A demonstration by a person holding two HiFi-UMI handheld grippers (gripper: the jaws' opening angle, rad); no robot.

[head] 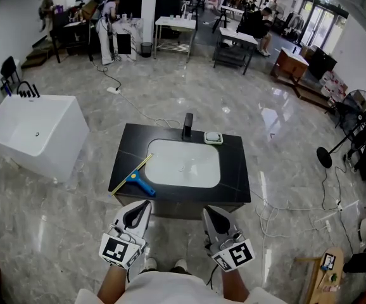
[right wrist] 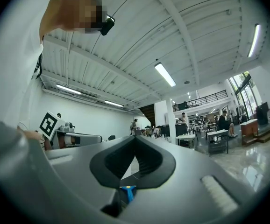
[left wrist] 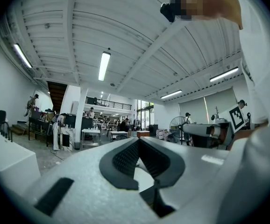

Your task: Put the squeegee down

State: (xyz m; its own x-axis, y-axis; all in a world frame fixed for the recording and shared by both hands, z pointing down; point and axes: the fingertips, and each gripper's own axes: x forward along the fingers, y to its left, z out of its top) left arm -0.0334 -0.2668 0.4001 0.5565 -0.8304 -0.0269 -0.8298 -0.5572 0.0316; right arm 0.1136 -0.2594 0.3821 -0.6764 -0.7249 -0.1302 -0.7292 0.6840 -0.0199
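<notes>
- The squeegee (head: pixel 135 178) lies flat on the front left corner of the black counter (head: pixel 235 183). Its pale yellow blade runs slantwise along the left rim of the white sink basin (head: pixel 199 170), and its blue handle points toward the counter's front edge.
- Neither gripper touches it; it rests just ahead of the left one.
- Left of the counter, well apart, stands a white bathtub (head: pixel 57 152), with open marble floor between the two.
- At the counter's back edge a dark faucet (head: pixel 187 125) stands upright, with a small dish (head: pixel 213 137) just to its right.
- Bare floor surrounds the counter; a cable (head: pixel 138 110) trails behind it, and a standing fan (head: pixel 355 113) is far off to the right.
- The left gripper (head: pixel 145 204) is held level near the counter's front edge. Its pads (left wrist: pixel 125 158) meet at the tip with nothing between them.
- The right gripper (head: pixel 207 211) sits beside it, also roughly level and short of the counter. Its pads (right wrist: pixel 150 160) are pressed together and hold nothing.
</notes>
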